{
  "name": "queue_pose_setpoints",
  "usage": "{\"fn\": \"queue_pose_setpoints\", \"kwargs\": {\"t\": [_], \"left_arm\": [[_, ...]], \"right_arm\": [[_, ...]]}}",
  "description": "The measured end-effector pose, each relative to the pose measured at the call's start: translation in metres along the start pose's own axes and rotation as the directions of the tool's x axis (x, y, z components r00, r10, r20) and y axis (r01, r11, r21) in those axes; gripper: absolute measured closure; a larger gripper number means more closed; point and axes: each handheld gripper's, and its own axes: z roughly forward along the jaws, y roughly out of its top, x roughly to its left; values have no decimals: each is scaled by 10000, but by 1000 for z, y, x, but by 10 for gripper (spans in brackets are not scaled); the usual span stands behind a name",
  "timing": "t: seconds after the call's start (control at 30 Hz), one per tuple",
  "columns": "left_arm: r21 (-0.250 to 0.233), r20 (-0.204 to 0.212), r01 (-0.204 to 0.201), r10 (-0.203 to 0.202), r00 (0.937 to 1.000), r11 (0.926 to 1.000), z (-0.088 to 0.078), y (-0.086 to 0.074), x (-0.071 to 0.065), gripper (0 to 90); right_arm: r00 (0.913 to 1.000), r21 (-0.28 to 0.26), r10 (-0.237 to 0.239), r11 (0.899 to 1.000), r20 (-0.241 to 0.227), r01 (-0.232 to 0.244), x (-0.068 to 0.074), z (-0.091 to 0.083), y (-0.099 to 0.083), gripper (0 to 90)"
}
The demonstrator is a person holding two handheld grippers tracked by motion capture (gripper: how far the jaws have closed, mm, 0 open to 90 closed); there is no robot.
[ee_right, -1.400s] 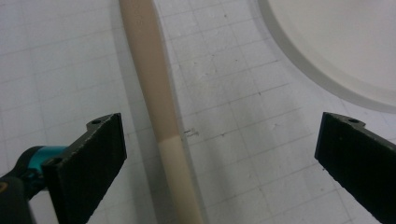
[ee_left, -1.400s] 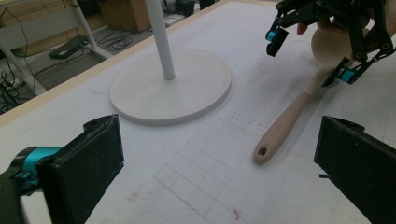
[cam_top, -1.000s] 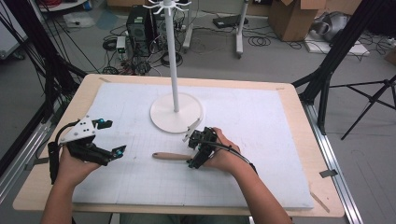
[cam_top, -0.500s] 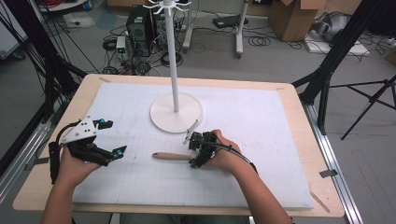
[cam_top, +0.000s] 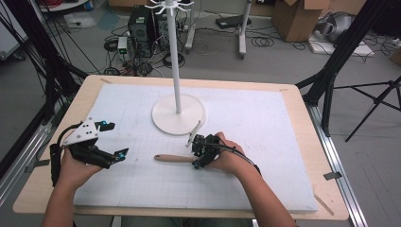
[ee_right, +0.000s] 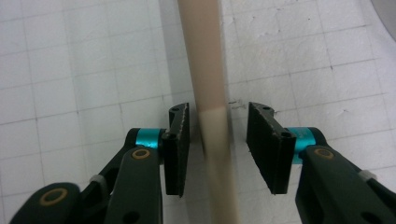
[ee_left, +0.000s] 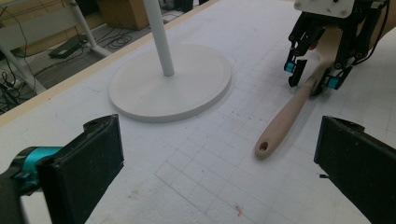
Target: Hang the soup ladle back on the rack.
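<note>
I'm in a lab or test room: bare grey floor [cam_top: 283, 56] strewn with cables [cam_top: 265, 41], a computer tower [cam_top: 141, 24], cardboard boxes [cam_top: 298, 16], black tripod legs [cam_top: 373, 101], and my worktop [cam_top: 90, 90] framed by black rigging [cam_top: 47, 71].

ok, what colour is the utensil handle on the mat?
Pale wood-beige handle, with a lighter cream section past it; clearest in the left gripper view.

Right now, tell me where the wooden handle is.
In the high view the wooden handle lies flat on the white mat, just in front of the stand's round base, between the right gripper's jaws.
</note>
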Motion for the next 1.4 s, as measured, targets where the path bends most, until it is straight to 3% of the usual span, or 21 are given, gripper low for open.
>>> {"fn": "queue_pose_setpoints", "kwargs": {"t": [0.1, 0.3, 0.6, 0.9, 1.03, 1.07, 1.13, 1.2, 1.23, 1.33, 1.37, 1.4], "left_arm": [[14, 9, -4, 4, 10000, 10000, 0, 0, 0, 17], [2, 2, -1, 1, 10000, 10000, 0, 0, 0, 17], [1, 3, -2, 2, 10000, 10000, 0, 0, 0, 17], [-44, -34, 17, -17, 10000, 10000, -1, -1, 1, 17], [-84, -52, 55, -55, 10000, 9999, -2, -1, 1, 17], [-115, -34, 85, -85, 10000, 9999, -2, -1, 1, 17], [-266, 51, 55, -53, 10000, 9996, -3, -1, 1, 17], [-344, 99, 64, -61, 9999, 9994, -4, 0, 0, 17], [-422, 168, 53, -46, 9998, 9991, -4, 0, 0, 17], [-711, 466, 63, -30, 9989, 9975, -5, 2, -1, 17], [-711, 466, 63, -30, 9989, 9975, -5, 2, -1, 17], [-775, 499, 107, -68, 9987, 9969, -5, 2, -1, 17]], "right_arm": [[9999, -8, -11, 10000, -107, 11, 0, 0, 0, 690], [9998, -52, -194, 9998, -104, 193, 1, 0, 1, 741], [9985, 102, -554, 9984, 25, 554, 4, 0, 2, 770], [9992, 152, -391, 9991, 62, 390, 4, -2, 3, 777], [9999, -684, -69, 9976, 116, 77, -2, -19, -3, 778], [9999, -684, -69, 9976, 116, 77, -2, -19, -3, 778], [9997, -1316, 66, 9913, 237, -34, -4, -32, -9, 778], [9995, -1500, 183, 9886, 247, -144, -4, -37, -11, 778], [9994, -1985, 208, 9800, 270, -150, -6, -45, -15, 777], [9985, -2520, 432, 9672, 350, -330, -7, -56, -22, 778], [9985, -2520, 432, 9672, 350, -330, -7, -56, -22, 778], [9977, -2861, 512, 9575, 445, -364, -8, -63, -26, 777]]}}
